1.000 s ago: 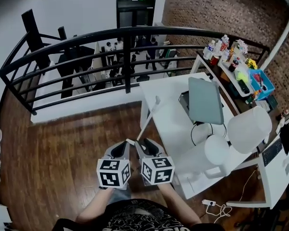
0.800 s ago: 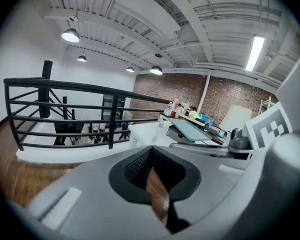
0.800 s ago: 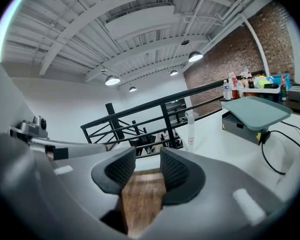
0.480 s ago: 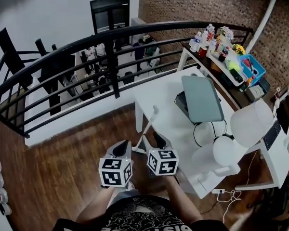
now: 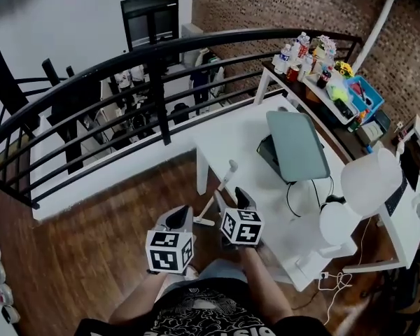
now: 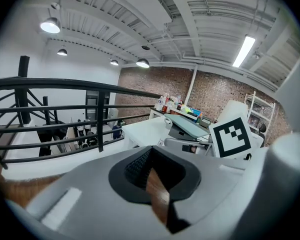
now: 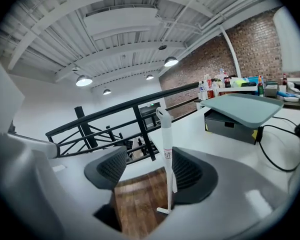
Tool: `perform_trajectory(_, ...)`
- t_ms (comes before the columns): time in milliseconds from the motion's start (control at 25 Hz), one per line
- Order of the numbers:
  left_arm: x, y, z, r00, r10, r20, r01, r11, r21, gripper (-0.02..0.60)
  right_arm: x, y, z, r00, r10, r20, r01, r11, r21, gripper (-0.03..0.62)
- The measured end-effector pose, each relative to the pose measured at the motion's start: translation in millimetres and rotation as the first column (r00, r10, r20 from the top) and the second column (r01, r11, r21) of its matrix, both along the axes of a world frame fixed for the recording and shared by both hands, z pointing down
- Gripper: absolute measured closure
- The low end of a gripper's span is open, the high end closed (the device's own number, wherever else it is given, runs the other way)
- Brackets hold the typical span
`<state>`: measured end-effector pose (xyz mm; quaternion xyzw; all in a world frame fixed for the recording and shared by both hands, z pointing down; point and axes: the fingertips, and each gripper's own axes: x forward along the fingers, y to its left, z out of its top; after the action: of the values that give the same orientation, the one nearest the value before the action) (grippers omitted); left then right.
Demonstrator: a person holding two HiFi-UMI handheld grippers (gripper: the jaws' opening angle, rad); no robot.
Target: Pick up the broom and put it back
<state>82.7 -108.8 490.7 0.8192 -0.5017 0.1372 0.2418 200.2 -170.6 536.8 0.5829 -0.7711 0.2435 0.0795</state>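
The white broom (image 5: 220, 191) leans upright against the front edge of the white table (image 5: 231, 135), its foot on the wood floor. In the right gripper view the broom (image 7: 168, 159) stands ahead between the jaws, nearer the right pad, and nothing touches it. My right gripper (image 5: 240, 197) is open; its jaws have just been opening. My left gripper (image 5: 178, 217) hangs lower and to the left of the shaft, its jaws shut to a thin slit with nothing in them. The broom's handle top (image 6: 167, 125) shows in the left gripper view.
A black railing (image 5: 161, 96) runs behind the table, above a lower floor. On the table lie a grey laptop stand (image 5: 297, 145), cables and white rounded lamps (image 5: 367, 184). A side table with several bottles (image 5: 322, 61) stands by the brick wall.
My right gripper has moved forward and right, up to the broom shaft, and its jaws have spread. The left gripper trails behind it. The broom has stayed leaning on the table.
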Motion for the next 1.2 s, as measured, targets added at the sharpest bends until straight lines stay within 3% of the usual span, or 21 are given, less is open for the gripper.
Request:
perform_trajectory(760, -6, -69, 3, 1.0, -0.003, 0.024, 0.004, 1.0, -0.022, 0.577, 12, -80, 33, 0.997, 0.053, -0.054, -0.055, 0.998, -0.034, 0.337)
perform_trajectory(960, -6, -79, 5, 1.0, -0.003, 0.022, 0.004, 0.999, -0.033, 0.577, 11, -89, 41, 0.991, 0.042, -0.123, -0.047, 0.998, -0.043, 0.403)
perform_trajectory(1080, -8, -84, 7, 1.0, -0.001, 0.02, 0.002, 0.999, -0.037, 0.577, 13, -93, 41, 0.987, 0.058, -0.147, -0.063, 0.998, -0.028, 0.505)
perform_trajectory(1200, -12, -85, 9, 1.0, -0.007, 0.017, 0.008, 0.999, -0.042, 0.577, 12, -95, 43, 0.987, 0.052, -0.153, -0.056, 0.998, -0.025, 0.507)
